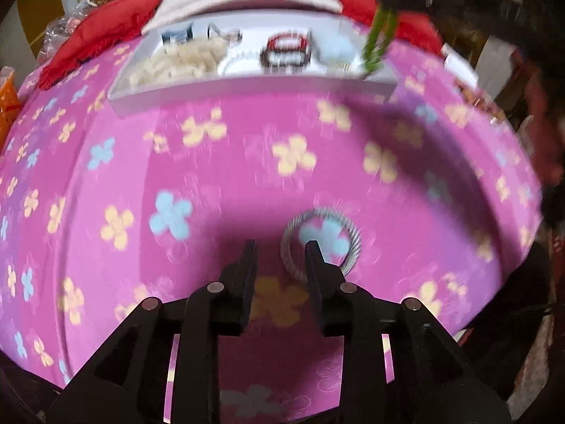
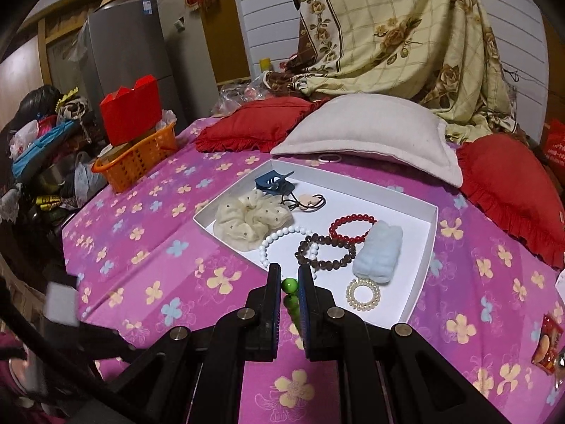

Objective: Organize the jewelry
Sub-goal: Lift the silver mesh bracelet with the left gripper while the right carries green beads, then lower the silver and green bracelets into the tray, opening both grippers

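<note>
1. Two hand-held grippers work over a bed covered by a pink flowered sheet [image 2: 148, 247], where a shallow white tray [image 2: 432, 233] sits near the pillows.
2. Left gripper [image 1: 280, 247] hovers low over the sheet, its jaws parted and holding nothing; a silver twisted bangle [image 1: 319, 243] lies flat on the sheet, with the right fingertip over the ring's near-left arc. Contact cannot be judged through the motion blur.
3. Right gripper [image 2: 289, 272] is clamped on a green beaded bracelet [image 2: 290, 295], which shows between the pads just short of the tray's near edge.
4. From the left wrist view, that green bracelet [image 1: 378, 40] dangles at the tray's [image 1: 247, 88] right end.
5. Inside the tray lie a cream scrunchie [image 2: 252, 224] at the left edge, a blue hair clip [image 2: 273, 182] toward the far-left corner, and a white bead bracelet [image 2: 282, 243], a brown bead bracelet [image 2: 326, 251] and a red bead bracelet [image 2: 351, 229] overlapping across the middle.
6. Toward the tray's right edge rests a pale blue fluffy scrunchie [image 2: 378, 252], with a pearl coil hair tie [image 2: 363, 293] just beside it near the near-right corner.
7. Beyond the tray's far edge sits a white pillow [image 2: 370, 134] between two red cushions [image 2: 247, 130].
</note>
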Action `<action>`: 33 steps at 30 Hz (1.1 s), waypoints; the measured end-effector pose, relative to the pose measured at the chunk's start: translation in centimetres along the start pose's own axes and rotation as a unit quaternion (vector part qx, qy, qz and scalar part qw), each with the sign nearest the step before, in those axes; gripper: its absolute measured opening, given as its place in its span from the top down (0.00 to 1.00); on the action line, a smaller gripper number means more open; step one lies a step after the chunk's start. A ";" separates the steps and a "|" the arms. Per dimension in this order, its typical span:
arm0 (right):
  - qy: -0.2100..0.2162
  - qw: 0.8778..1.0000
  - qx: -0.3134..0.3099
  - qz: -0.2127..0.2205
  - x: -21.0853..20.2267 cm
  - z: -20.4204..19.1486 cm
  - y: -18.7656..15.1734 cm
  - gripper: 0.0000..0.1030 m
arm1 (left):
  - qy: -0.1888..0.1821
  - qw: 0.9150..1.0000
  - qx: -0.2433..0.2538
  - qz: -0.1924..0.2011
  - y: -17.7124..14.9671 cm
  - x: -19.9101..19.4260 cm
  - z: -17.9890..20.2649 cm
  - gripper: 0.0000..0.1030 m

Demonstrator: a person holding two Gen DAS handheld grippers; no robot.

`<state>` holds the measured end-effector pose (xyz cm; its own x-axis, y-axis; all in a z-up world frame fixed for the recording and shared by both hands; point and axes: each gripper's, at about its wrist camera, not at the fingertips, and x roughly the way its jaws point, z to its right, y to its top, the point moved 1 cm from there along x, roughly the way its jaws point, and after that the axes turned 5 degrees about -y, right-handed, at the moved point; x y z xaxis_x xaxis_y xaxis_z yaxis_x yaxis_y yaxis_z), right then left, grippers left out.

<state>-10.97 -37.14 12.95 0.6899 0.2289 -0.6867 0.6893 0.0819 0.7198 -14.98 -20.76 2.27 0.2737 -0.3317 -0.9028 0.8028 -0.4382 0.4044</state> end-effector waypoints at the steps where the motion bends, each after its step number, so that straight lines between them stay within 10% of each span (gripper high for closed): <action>1: 0.002 1.000 0.000 0.000 0.0 0.0 -0.1 0.92 | 0.002 1.000 -0.006 -0.013 -0.2 0.8 0.1 0.74; 4: 0.006 1.000 -0.001 0.001 -0.2 0.0 -0.4 0.92 | 0.024 1.000 0.004 -0.007 -0.1 1.1 0.9 0.75; 6: 0.007 1.000 -0.001 0.003 -0.4 0.0 -0.4 0.92 | 0.018 1.000 -0.001 -0.009 0.0 1.2 0.7 0.93; 17: 0.005 1.000 0.006 0.014 -0.7 1.3 0.8 0.92 | -0.003 0.999 -0.026 0.026 2.5 -1.5 -1.2 0.95; 33: -0.028 0.999 0.036 -0.010 6.1 5.9 6.6 0.92 | 0.049 0.993 -0.045 0.096 16.9 -0.5 -4.8 0.95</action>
<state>-0.90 -40.93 12.86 0.6855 0.1723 -0.7074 0.7163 0.0150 0.6977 0.98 -24.00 8.86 0.4739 -0.3168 -0.8216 0.7732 -0.2967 0.5604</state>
